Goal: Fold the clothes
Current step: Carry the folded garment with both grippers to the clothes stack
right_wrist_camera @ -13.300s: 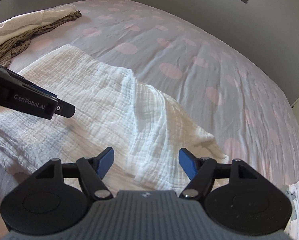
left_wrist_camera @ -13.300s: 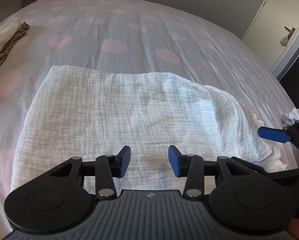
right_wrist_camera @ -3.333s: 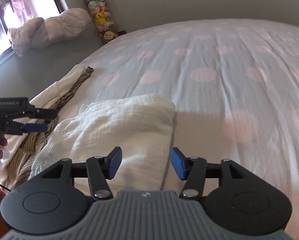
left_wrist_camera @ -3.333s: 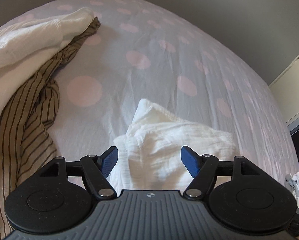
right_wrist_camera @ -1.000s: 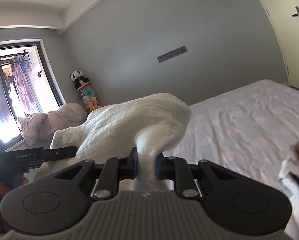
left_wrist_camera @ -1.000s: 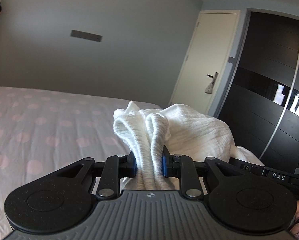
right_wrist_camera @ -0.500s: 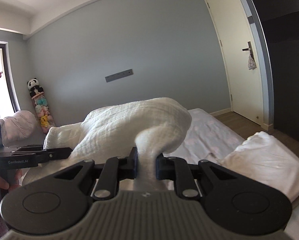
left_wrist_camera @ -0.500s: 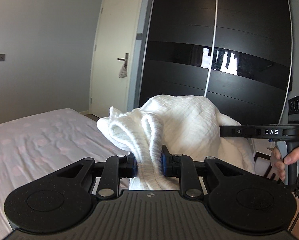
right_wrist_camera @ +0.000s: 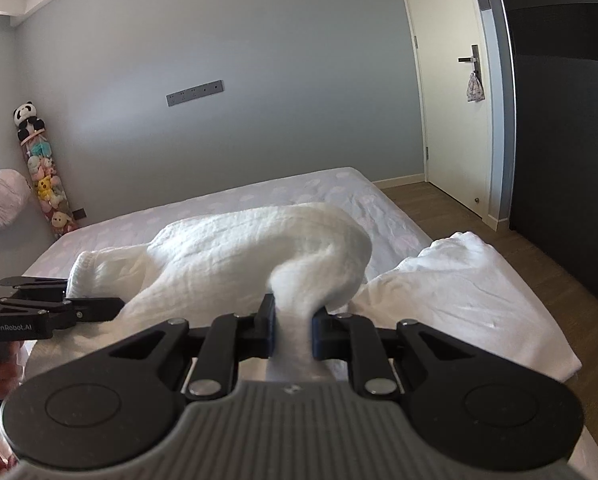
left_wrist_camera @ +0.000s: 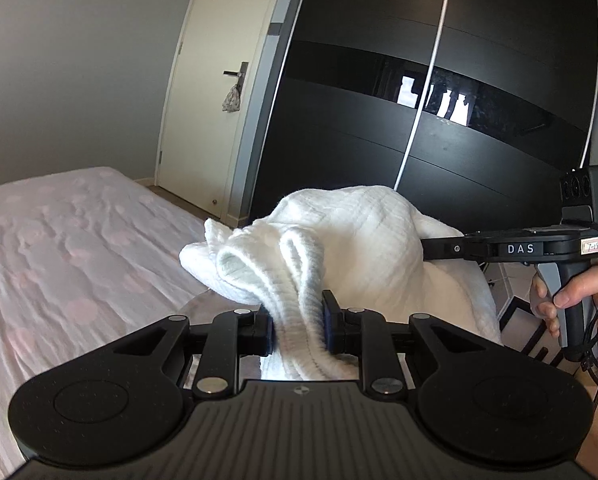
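A folded white muslin cloth point(left_wrist_camera: 339, 240) hangs in the air between my two grippers, above the edge of the bed. My left gripper point(left_wrist_camera: 297, 330) is shut on one end of it. My right gripper point(right_wrist_camera: 293, 330) is shut on the other end point(right_wrist_camera: 259, 248). In the left wrist view the right gripper point(left_wrist_camera: 499, 248) reaches into the cloth from the right. In the right wrist view the left gripper point(right_wrist_camera: 59, 312) reaches in from the left.
The bed point(left_wrist_camera: 59, 248) with its pink-dotted sheet lies below and to the left. A folded white cloth point(right_wrist_camera: 467, 300) lies on the bed's near corner. A black wardrobe point(left_wrist_camera: 459, 120) and a cream door point(left_wrist_camera: 215, 100) stand ahead. Soft toys point(right_wrist_camera: 43, 184) stand in the far corner.
Both grippers, still shut on the cloth, have swung further right toward the wardrobe and door. The folded white cloth on the bed corner shows more fully in the right wrist view.
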